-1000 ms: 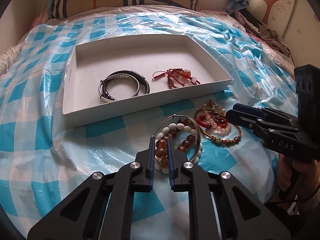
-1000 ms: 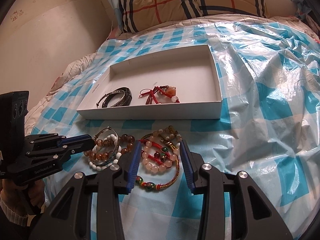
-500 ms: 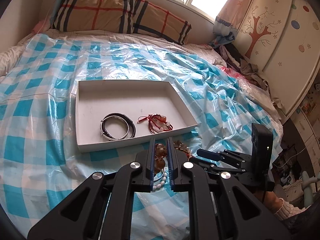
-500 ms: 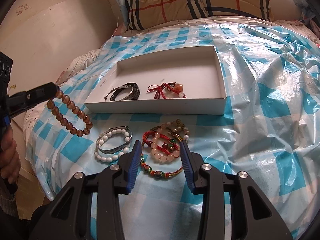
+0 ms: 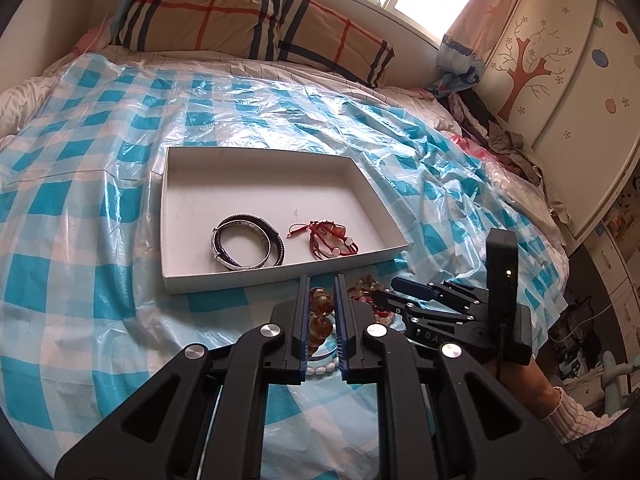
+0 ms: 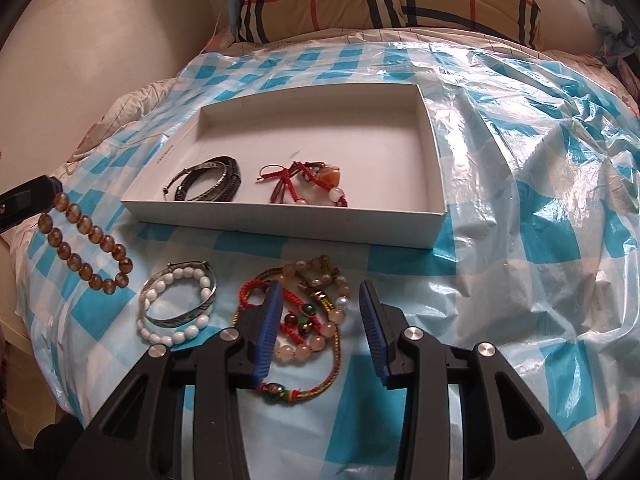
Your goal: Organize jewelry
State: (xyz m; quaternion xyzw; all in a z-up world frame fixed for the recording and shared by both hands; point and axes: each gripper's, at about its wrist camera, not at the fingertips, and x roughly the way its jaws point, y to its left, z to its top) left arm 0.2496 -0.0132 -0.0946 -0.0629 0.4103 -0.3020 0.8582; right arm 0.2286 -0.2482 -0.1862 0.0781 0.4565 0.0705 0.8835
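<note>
Amber bead bracelet [image 6: 84, 236] clamped in my left tongs [image 5: 321, 312], dangling left of white box [image 6: 280, 222]; my right tongs [image 6: 318, 324] apart above tangled bracelets [image 6: 308, 312] on the bed.

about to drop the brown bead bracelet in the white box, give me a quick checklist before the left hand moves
1. Grip: the left gripper is shut on the brown bead bracelet, with beads between the pads: ok.
2. Lift: the bracelet hangs free of the checked plastic sheet: ok.
3. Snags: it hangs apart from the white bead bracelet lying below: ok.
4. Landing spot: the white box has bare floor behind the dark bangles and the red cord bracelet: ok.
5. Path: the right gripper is open over the tangled bracelets, to one side of the box: ok.
6. How firm the hold is: cannot tell.
</note>
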